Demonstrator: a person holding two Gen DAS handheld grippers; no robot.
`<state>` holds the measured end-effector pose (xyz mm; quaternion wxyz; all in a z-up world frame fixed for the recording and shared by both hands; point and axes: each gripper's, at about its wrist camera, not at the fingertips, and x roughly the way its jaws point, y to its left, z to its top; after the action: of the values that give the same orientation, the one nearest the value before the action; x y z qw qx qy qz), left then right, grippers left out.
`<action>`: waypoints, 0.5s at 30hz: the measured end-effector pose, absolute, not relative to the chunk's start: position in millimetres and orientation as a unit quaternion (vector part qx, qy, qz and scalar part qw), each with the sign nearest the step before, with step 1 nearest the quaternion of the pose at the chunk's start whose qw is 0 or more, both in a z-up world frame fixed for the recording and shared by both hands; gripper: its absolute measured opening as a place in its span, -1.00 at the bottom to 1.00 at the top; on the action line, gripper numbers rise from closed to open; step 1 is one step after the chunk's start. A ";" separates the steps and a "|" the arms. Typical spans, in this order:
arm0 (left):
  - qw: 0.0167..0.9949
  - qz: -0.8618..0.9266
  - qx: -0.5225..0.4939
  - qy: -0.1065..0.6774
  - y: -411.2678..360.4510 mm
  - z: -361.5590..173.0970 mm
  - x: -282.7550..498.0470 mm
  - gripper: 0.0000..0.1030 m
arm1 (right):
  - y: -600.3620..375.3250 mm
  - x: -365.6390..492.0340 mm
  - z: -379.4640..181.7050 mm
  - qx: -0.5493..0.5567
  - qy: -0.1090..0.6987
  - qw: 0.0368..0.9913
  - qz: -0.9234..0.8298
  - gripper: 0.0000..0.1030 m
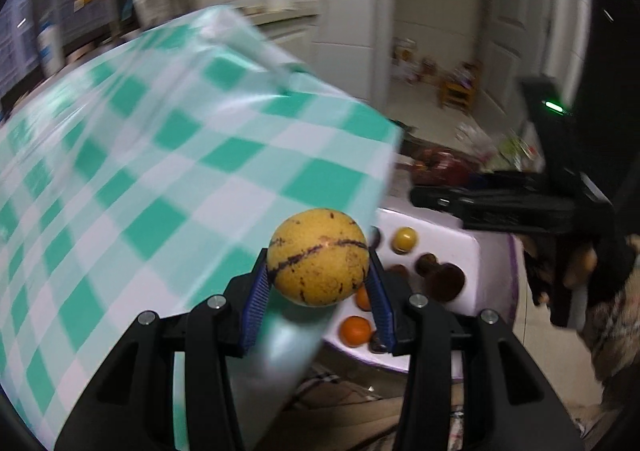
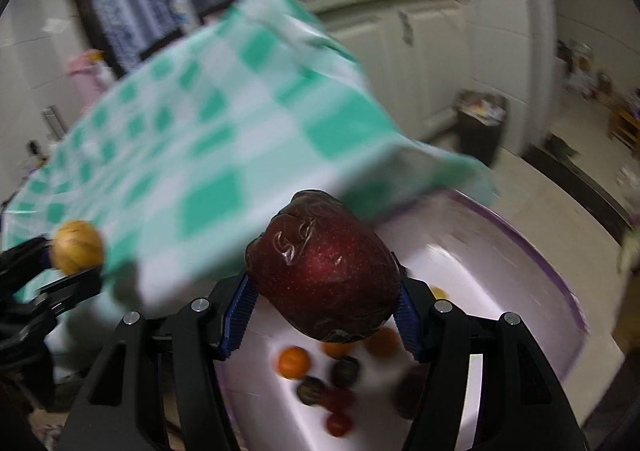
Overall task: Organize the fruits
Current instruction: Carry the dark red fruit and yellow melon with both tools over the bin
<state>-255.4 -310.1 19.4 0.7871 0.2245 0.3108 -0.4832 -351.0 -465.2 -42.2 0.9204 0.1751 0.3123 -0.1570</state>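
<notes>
L gripper [image 1: 318,283]: we've got it clamped on a yellow fruit [image 1: 318,257], round, dark streaks on the skin, blue pads [image 1: 256,297] pressing both sides approx at its widest part.
R gripper [image 2: 324,305]: closed on a dark red apple [image 2: 324,271], jaws fairly wide bc the apple's big; skin looks wrinkled near the top.
Where they are: both fruits up in the air, over the edge of the green-checked tablecloth [image 1: 168,155], w/ the white tub [image 2: 500,251] just below and beside.
Tub contents: small oranges [image 2: 294,362], a few dark round fruits [image 2: 345,371], a little red one [image 2: 338,423]; blurry, can't name them all.
Yellow fruit handling: we reckon light, firm, smooth rind, so could roll out if the grip slips off-centre.
Apple handling: heavier, prob soft where it's wrinkled, bruises easy; we'd hold across the middle, not the shrivelled top.
Next, our guess: set each down gently, no dropping.
</notes>
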 end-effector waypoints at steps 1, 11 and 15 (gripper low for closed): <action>0.779 -0.493 0.237 0.306 -317.6 16.2 -261.8 -0.11 | -475.5 -350.9 -50.4 0.183 0.332 0.909 -0.174 0.17; 0.650 -0.578 0.324 0.373 -408.9 -52.7 -300.7 -0.11 | -528.4 -320.1 -109.1 0.138 0.481 0.838 -0.219 0.17; 0.602 -0.568 0.343 0.444 -442.8 -100.9 -302.5 -0.11 | -547.6 -306.9 -134.5 0.126 0.527 0.813 -0.212 0.17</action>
<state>-302.5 -442.8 -100.9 0.6016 0.3431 0.4443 -0.5684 -306.9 -547.6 -134.5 0.8131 0.1260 0.5274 -0.2118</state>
